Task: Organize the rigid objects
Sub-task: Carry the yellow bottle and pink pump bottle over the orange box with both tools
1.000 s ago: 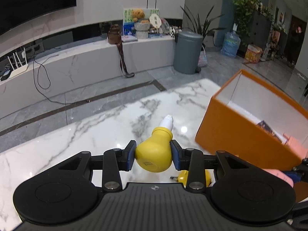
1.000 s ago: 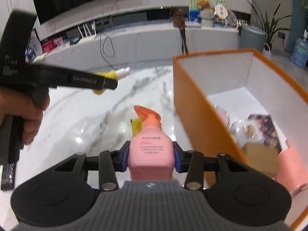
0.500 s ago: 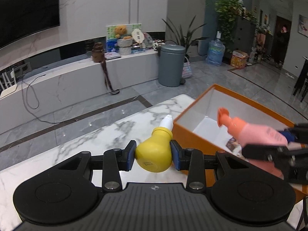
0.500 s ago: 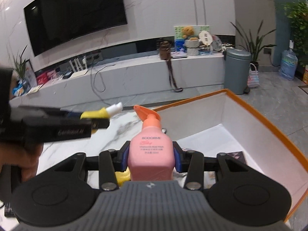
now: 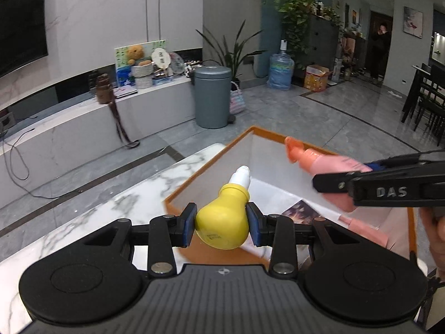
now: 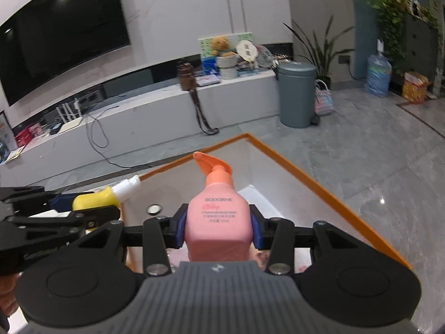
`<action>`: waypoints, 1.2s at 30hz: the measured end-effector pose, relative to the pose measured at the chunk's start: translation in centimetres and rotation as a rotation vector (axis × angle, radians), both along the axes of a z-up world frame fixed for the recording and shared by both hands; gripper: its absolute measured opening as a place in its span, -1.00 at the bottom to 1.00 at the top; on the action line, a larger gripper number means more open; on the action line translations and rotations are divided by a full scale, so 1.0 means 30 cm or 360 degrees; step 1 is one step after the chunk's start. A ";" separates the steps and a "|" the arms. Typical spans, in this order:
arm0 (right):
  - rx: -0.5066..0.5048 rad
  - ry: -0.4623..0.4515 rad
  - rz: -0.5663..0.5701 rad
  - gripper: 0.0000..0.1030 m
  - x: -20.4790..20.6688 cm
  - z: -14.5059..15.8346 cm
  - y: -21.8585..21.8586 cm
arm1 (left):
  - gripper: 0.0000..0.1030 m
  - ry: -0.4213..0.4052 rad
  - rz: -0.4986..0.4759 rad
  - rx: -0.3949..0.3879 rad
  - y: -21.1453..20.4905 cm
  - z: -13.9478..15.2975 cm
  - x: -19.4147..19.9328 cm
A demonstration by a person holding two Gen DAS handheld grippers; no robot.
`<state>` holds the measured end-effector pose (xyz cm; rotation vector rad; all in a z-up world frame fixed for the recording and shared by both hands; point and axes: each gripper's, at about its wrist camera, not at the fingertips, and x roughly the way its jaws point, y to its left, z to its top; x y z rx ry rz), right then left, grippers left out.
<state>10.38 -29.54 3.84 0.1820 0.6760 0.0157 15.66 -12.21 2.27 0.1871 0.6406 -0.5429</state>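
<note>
My left gripper is shut on a yellow bulb-shaped bottle with a white tip, held over the near left corner of the orange box. My right gripper is shut on a pink pump bottle with an orange pump, held above the same box. In the left wrist view the pink bottle hangs at the right over the box. In the right wrist view the yellow bottle shows at the left. Both bottles are above the box's opening.
The box holds a printed card, pink items and white paper. It stands on a white marble table. Beyond are a grey bin, a long low marble bench and grey floor tiles.
Both grippers have risen and moved over the orange box with their bottles. The left gripper has shifted right, from beside the box to over its corner. Both grips stay shut.
</note>
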 end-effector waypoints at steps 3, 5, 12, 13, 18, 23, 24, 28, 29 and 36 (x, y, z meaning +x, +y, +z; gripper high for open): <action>0.0052 0.0055 0.0001 -0.16 0.026 -0.012 -0.047 | -0.16 0.0021 0.0002 0.0014 -0.049 -0.002 0.016; 0.0065 0.0081 0.0001 -0.16 0.046 -0.022 -0.068 | -0.16 0.0052 0.0023 0.0038 -0.078 -0.013 0.025; 0.0137 0.0159 -0.0028 -0.16 0.110 -0.079 -0.121 | -0.16 0.0124 0.0091 0.0092 -0.140 -0.057 0.060; 0.0148 0.0163 -0.0033 -0.16 0.113 -0.083 -0.125 | -0.16 0.0130 0.0096 0.0099 -0.145 -0.062 0.064; 0.0199 0.0184 -0.0073 -0.16 0.153 -0.098 -0.138 | -0.16 0.0160 0.0140 0.0145 -0.162 -0.088 0.082; 0.0261 0.0205 -0.0101 -0.16 0.186 -0.115 -0.138 | -0.16 0.0175 0.0154 0.0232 -0.199 -0.113 0.093; 0.0273 0.0212 -0.0108 -0.16 0.195 -0.121 -0.134 | -0.16 0.0183 0.0160 0.0244 -0.202 -0.118 0.097; 0.0308 0.0249 -0.0126 -0.16 0.230 -0.148 -0.130 | -0.16 0.0223 0.0177 0.0248 -0.204 -0.136 0.108; 0.0316 0.0259 -0.0130 -0.16 0.238 -0.155 -0.127 | -0.16 0.0228 0.0178 0.0248 -0.205 -0.138 0.108; 0.0333 0.0314 -0.0146 -0.16 0.283 -0.198 -0.107 | -0.16 0.0211 0.0179 0.0288 -0.223 -0.150 0.122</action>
